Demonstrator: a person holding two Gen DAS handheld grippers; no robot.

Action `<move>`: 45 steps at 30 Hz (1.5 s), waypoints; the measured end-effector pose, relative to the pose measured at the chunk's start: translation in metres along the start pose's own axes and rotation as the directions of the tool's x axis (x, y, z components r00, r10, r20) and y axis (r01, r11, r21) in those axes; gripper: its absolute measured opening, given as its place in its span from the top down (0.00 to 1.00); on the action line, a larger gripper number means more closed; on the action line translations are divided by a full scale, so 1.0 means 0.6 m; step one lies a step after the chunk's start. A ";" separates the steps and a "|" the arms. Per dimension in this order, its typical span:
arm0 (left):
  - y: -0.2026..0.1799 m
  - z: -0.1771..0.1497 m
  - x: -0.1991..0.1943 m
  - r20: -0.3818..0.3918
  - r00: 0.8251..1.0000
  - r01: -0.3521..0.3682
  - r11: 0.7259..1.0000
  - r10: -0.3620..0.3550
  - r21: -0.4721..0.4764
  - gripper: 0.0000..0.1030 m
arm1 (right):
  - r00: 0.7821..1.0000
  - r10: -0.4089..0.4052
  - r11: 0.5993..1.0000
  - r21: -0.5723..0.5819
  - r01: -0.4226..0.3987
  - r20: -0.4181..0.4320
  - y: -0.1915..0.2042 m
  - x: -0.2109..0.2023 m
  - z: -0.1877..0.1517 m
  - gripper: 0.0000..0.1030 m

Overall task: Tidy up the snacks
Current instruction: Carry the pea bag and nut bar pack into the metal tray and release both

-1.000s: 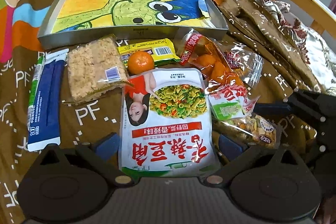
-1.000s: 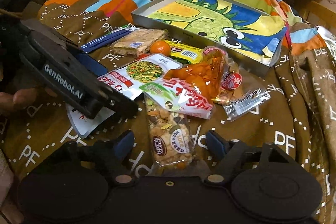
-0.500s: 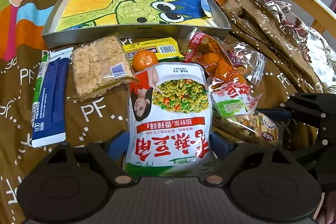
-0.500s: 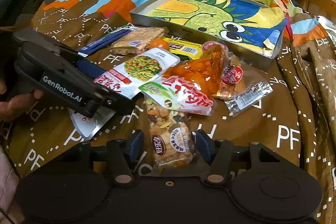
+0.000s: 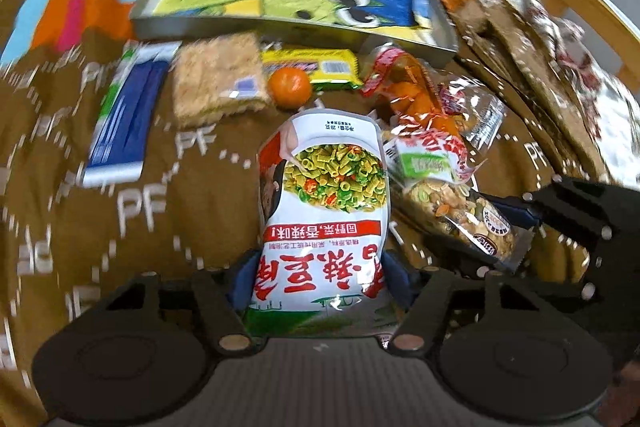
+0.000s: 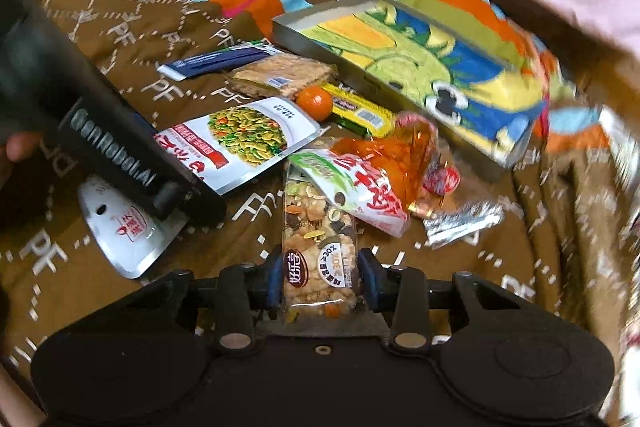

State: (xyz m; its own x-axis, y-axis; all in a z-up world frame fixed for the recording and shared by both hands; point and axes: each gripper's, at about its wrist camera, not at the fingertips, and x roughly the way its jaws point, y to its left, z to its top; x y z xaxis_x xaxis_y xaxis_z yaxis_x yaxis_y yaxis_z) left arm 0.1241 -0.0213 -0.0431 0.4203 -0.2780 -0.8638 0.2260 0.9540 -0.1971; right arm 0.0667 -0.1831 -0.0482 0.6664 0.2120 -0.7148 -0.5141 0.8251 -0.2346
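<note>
2 grips: left hand-held gripper [image 5: 320, 281] apparently closing around noodle pouch [image 5: 324, 195]; right hand-held gripper [image 6: 323, 277] pinches nut bar [image 6: 318, 251].

White "PF" letters repeated across the brown blanket [image 5: 132, 211]. The left gripper [image 6: 176, 193] body carried "GenRobot.AI", blurred. The clear nut bar wrapper [image 6: 318, 255] bore "30%" in a white round label. Chinese characters on the white pouch [image 5: 322, 211] were unreadable upside down.
</note>
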 end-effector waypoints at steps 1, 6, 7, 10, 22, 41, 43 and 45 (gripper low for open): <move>0.002 -0.002 -0.003 -0.008 1.000 -0.004 0.999 0.004 -0.031 0.34 | 1.000 -0.020 0.999 -0.033 0.020 0.008 0.006 -0.003 -0.001 0.62; 0.005 -0.007 -0.025 -0.005 0.999 -0.033 0.984 0.033 -0.177 0.34 | 0.988 -0.131 0.968 -0.206 0.146 0.083 0.038 -0.019 -0.011 0.62; 0.006 -0.005 -0.033 0.000 0.999 -0.037 0.978 0.038 -0.204 0.34 | 0.985 -0.141 0.962 -0.222 0.159 0.096 0.041 -0.022 -0.011 0.62; 0.007 0.006 -0.059 0.032 0.998 -0.045 0.962 0.056 -0.270 0.34 | 0.979 -0.149 0.955 -0.239 0.178 0.136 0.039 -0.035 -0.010 0.62; -0.003 0.068 -0.143 0.182 0.979 -0.011 0.920 0.089 -0.391 0.34 | 0.936 -0.153 0.987 0.011 0.158 0.316 -0.069 -0.091 0.024 0.62; -0.039 0.110 -0.079 0.252 0.964 0.052 0.858 0.092 -0.511 0.34 | 0.935 -0.154 0.966 0.249 0.074 0.319 -0.201 -0.008 0.061 0.62; -0.031 0.121 -0.074 0.262 0.962 0.081 0.843 0.073 -0.532 0.34 | 0.932 -0.150 0.968 0.241 0.070 0.331 -0.207 0.004 0.071 0.62; -0.024 0.137 -0.073 0.279 0.958 0.099 0.836 0.067 -0.539 0.34 | 0.927 -0.154 0.967 0.243 0.071 0.341 -0.214 0.018 0.085 0.62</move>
State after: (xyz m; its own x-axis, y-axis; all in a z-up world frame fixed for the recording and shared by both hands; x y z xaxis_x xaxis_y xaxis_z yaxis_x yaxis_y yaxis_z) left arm 0.1749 -0.0322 0.0360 0.6632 -0.2338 -0.7110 -0.2436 0.8308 -0.5004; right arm 0.1673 -0.2601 0.0075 0.8815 0.2483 -0.4017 -0.3184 0.9407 -0.1173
